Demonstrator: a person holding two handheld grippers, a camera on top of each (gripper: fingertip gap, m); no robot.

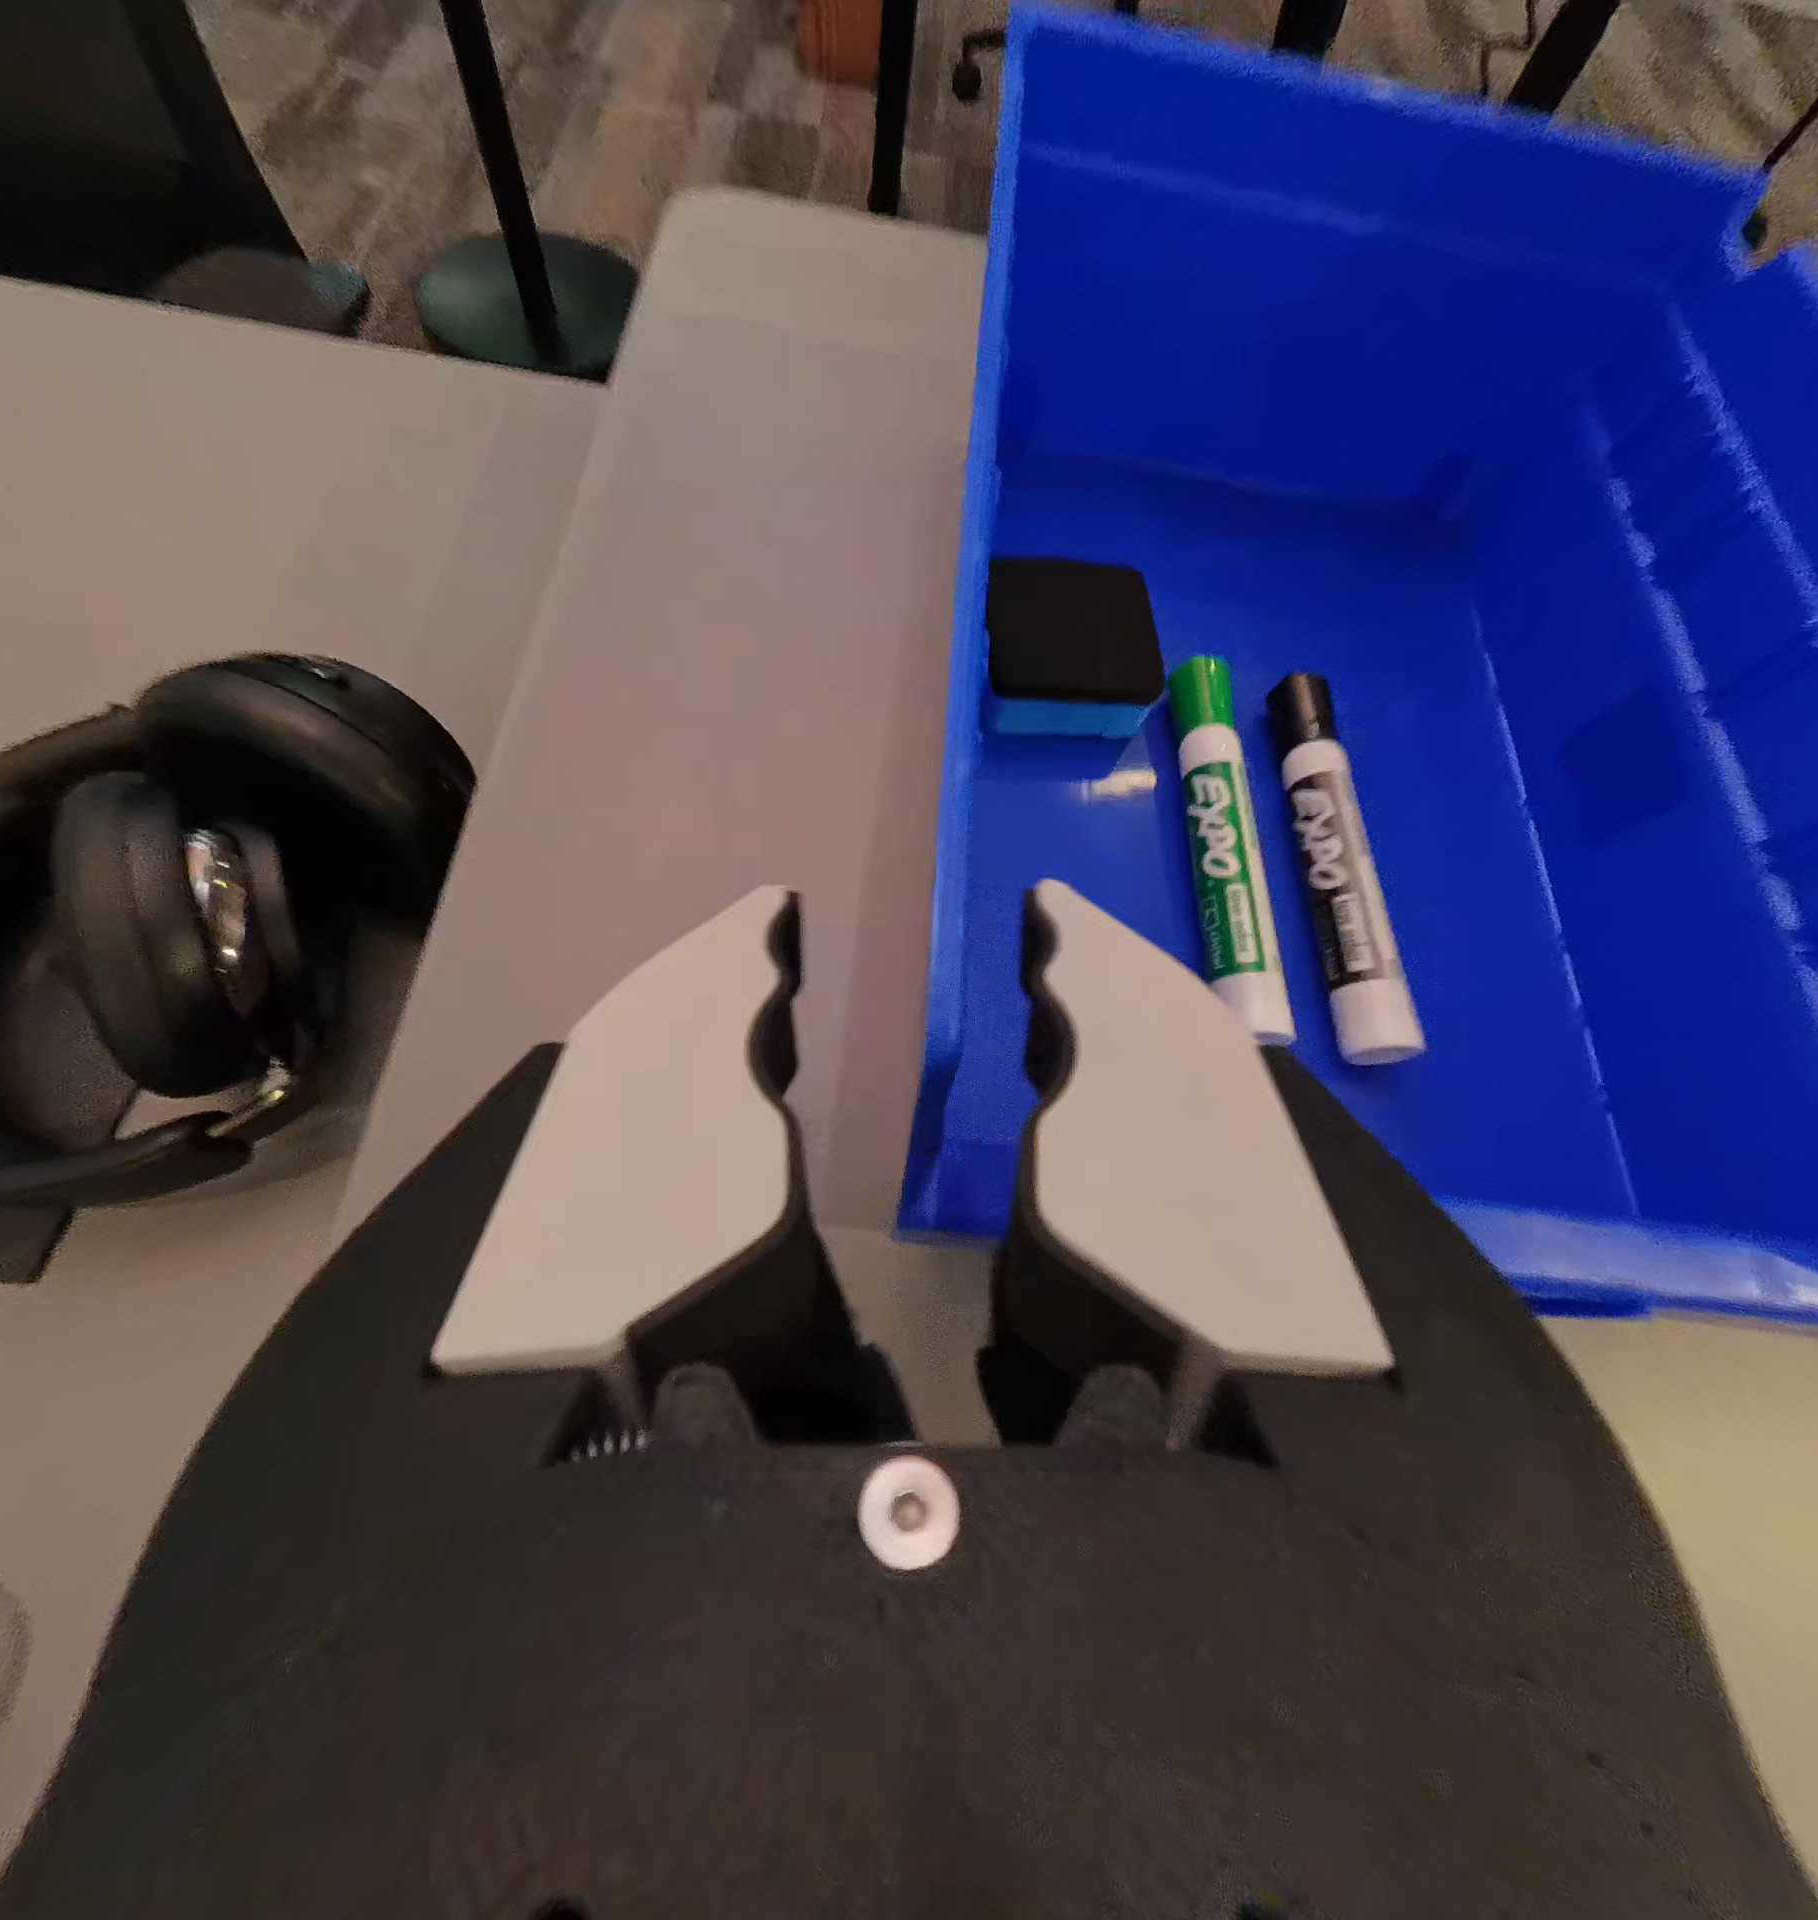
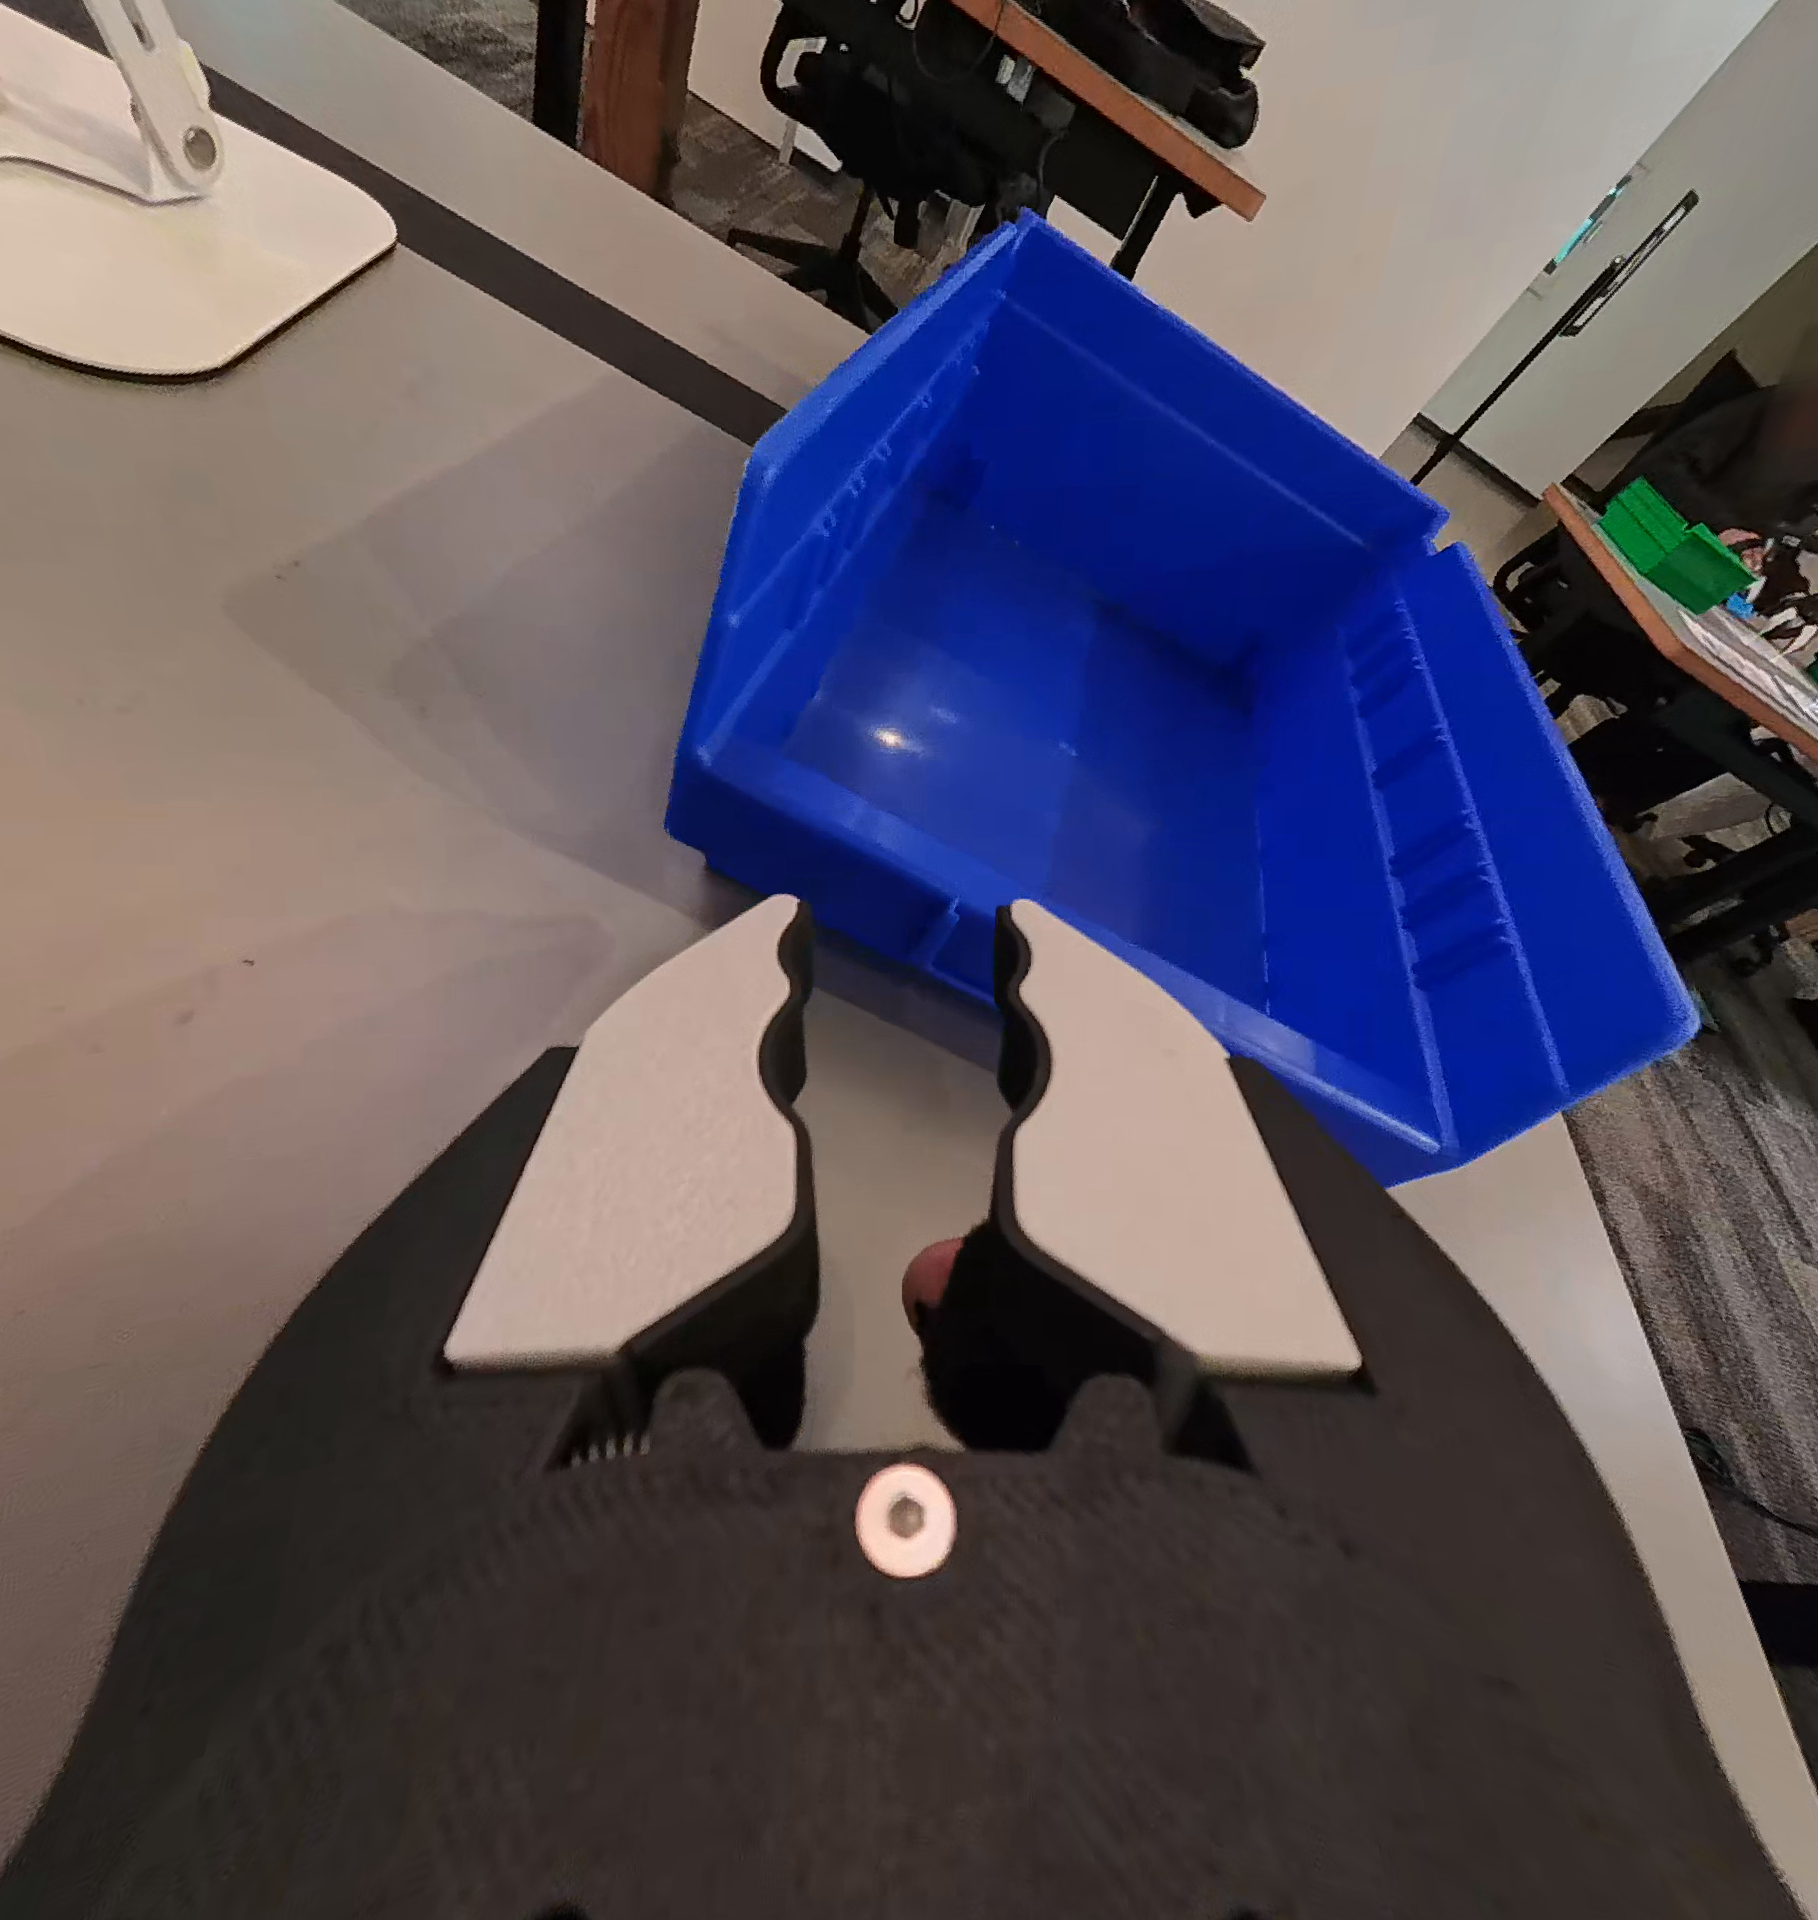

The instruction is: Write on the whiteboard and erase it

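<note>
Task barely begun, it seems: no whiteboard is in view and nothing is picked up. Left gripper [image 1: 910,914] and right gripper [image 2: 903,925] both stand apart, empty. Inside a glossy blue plastic bin [image 1: 1300,343] lie a black felt eraser [image 1: 1073,644], green marker [image 1: 1222,842] and black marker [image 1: 1336,862], smooth cylinders side by side.

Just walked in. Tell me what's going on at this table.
A person holds two tools, both open with nothing between the fingers. The left tool hovers over the near edge of a blue bin holding a green marker, a black marker and an eraser. The right tool points at the bin's front wall. Nothing is picked up yet; no whiteboard shows. Black headphones sit on the table.
</note>
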